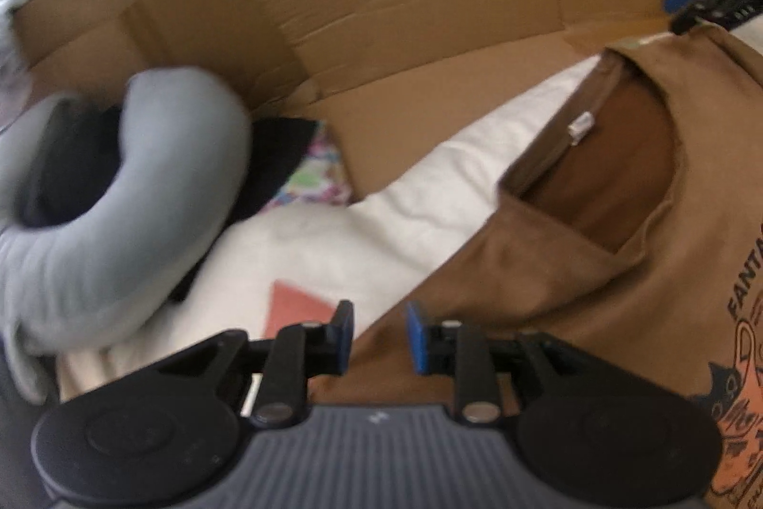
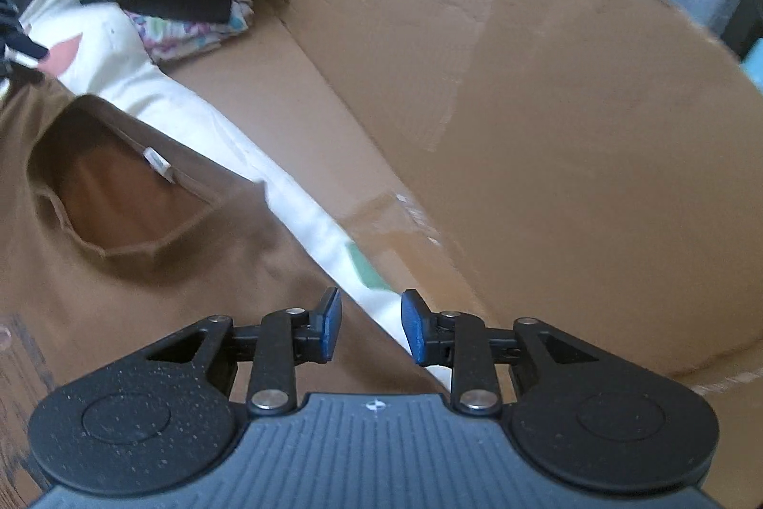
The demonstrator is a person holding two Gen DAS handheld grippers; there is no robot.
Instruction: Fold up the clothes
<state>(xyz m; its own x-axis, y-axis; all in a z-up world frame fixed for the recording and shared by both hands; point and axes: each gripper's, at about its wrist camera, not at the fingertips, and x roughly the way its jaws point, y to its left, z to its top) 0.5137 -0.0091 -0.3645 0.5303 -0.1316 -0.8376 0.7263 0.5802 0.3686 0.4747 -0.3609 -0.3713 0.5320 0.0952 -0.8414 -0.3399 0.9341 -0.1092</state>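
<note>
**Both grippers part-open over brown T-shirt, nothing held**

Left gripper (image 1: 379, 335): blue pads stand a narrow gap apart, empty, above the shoulder edge of the brown T-shirt (image 1: 596, 294). Right gripper (image 2: 371, 327): same narrow gap, nothing between the pads, over the shirt's other shoulder edge where it meets the white cloth (image 2: 295, 194).

Cardboard sheet (image 2: 548, 127) lines the work area and rises as a wall behind. White cloth lies on it, with a pink patch at one end and a green patch at the other. Brown T-shirt lies flat on the white cloth, front up, neck opening towards the cardboard wall, printed graphic partly visible in the left wrist view. Grey neck pillow (image 1: 143, 184) sits at the far corner on dark fabric and a patterned folded cloth (image 2: 190, 32). Small white neck label (image 1: 579, 127) shows inside the collar.
</note>
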